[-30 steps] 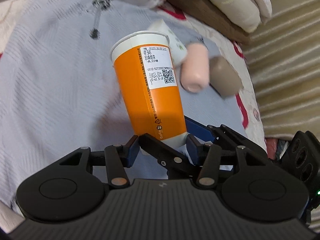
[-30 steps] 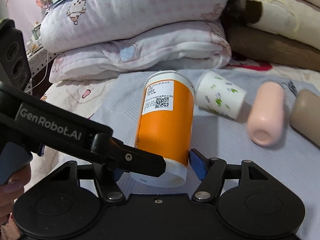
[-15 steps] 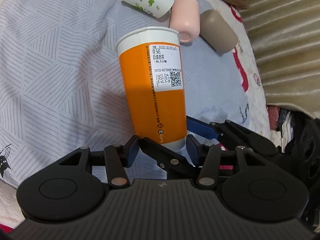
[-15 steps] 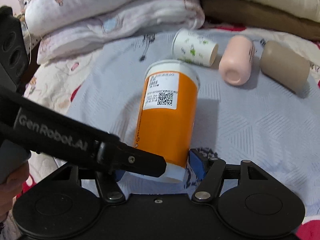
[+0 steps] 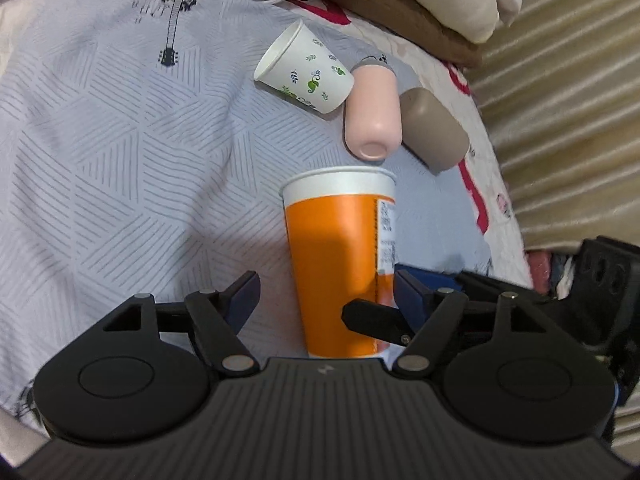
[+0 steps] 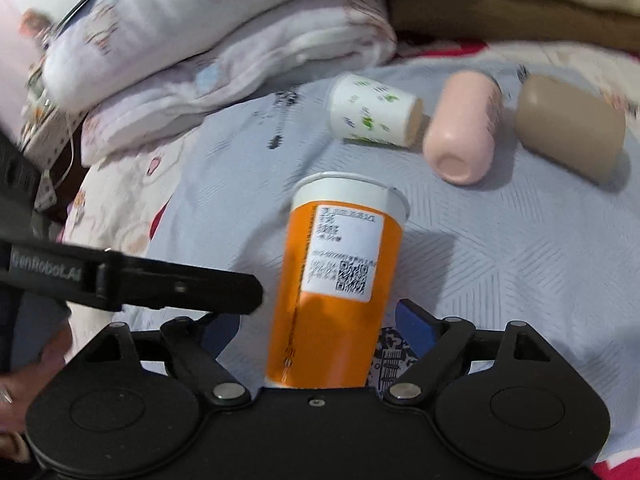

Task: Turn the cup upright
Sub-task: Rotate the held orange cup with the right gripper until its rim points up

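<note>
A tall orange paper cup (image 5: 340, 268) with a white rim and a printed label stands upright on the grey patterned bedspread; it also shows in the right wrist view (image 6: 340, 280). My left gripper (image 5: 326, 296) is open, its blue pads standing apart on either side of the cup's lower half. My right gripper (image 6: 318, 326) is open too, astride the cup's base without touching it. A finger of the left gripper (image 6: 176, 286) crosses the right wrist view at the left.
Three cups lie on their sides behind the orange cup: a white leaf-print paper cup (image 5: 306, 74), a pink one (image 5: 372, 114) and a tan one (image 5: 434, 136). Folded quilts (image 6: 200, 40) are piled at the back. A striped wall (image 5: 568, 120) is on the right.
Both grippers have opened and let go of the orange cup, which now stands on the bedspread. Both cameras have pulled back a little.
</note>
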Demonstrator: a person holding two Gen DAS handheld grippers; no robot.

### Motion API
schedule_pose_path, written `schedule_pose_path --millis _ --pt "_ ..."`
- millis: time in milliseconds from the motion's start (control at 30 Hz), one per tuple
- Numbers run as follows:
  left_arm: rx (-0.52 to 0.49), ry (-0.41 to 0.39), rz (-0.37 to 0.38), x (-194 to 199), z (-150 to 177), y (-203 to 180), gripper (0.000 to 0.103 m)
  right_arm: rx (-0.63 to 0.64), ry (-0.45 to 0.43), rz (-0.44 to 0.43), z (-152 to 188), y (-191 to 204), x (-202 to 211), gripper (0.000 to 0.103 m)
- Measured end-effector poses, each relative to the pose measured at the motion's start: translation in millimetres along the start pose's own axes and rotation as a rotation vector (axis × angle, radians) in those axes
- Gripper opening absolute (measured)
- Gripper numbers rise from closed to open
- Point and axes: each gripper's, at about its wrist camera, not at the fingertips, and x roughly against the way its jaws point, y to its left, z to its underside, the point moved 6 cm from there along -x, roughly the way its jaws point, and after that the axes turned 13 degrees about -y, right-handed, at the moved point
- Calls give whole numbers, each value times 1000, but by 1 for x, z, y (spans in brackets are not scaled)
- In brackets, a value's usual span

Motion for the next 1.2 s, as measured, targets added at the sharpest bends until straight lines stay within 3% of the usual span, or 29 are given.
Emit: schedule_pose_path --millis 200,367,700,967,1200 --pt "58 7 53 -19 4 5 72 -80 38 -38 7 -3 -12 87" --pt "57 10 61 -28 6 5 72 -27 32 -23 6 -1 -12 72" --pt "32 9 42 -34 8 8 73 -34 32 -35 6 -4 -12 72" --pt "-43 2 48 -36 12 -1 68 0 23 -32 8 2 -11 72" --pt "-156 -66 47 -20 3 -16 68 72 -38 -48 2 12 -3 72"
